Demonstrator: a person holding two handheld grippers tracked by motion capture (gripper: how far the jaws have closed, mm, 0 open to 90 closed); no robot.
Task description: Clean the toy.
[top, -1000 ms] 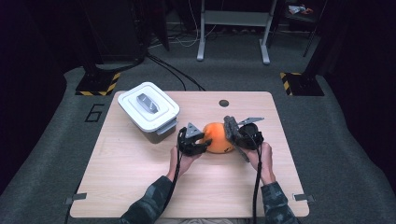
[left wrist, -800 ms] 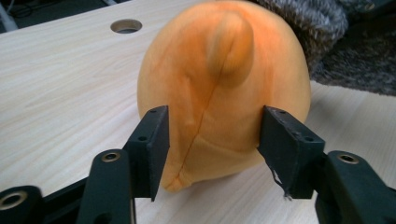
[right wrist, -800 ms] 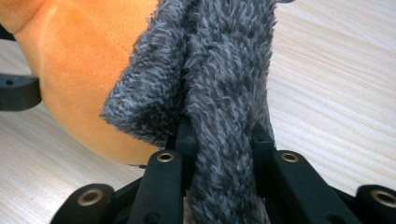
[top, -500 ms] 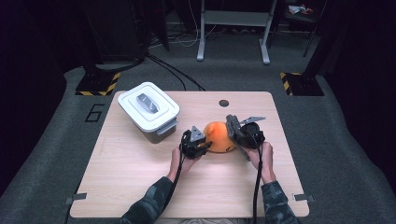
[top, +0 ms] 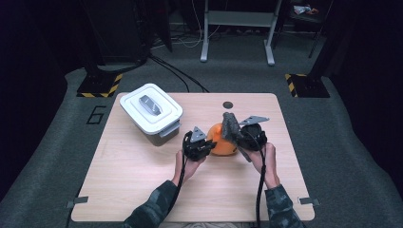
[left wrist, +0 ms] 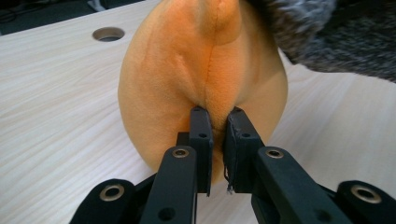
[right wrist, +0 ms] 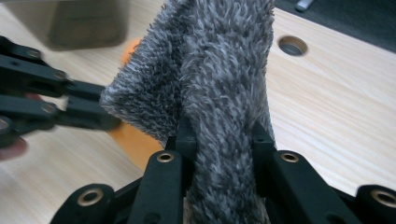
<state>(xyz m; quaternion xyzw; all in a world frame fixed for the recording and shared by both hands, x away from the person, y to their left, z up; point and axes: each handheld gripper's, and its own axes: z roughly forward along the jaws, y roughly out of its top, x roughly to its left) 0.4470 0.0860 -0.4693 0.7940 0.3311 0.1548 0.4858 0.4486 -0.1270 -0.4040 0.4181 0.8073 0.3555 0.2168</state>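
L gripper [left wrist: 217, 135] just closed, pinched on orange plush [left wrist: 187, 70], frame centre; R gripper [right wrist: 224, 135] clamped on grey fuzzy cloth [right wrist: 219, 70].

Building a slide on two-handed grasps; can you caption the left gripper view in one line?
Left gripper pinching a fold of the orange plush toy on the wooden table, grey fuzzy cloth above.

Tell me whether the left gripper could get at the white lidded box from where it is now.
Probably not yet: the left gripper is shut on the orange plush. The white lidded box sits close by on its side with bare table between, so once it lets go, likely yes.
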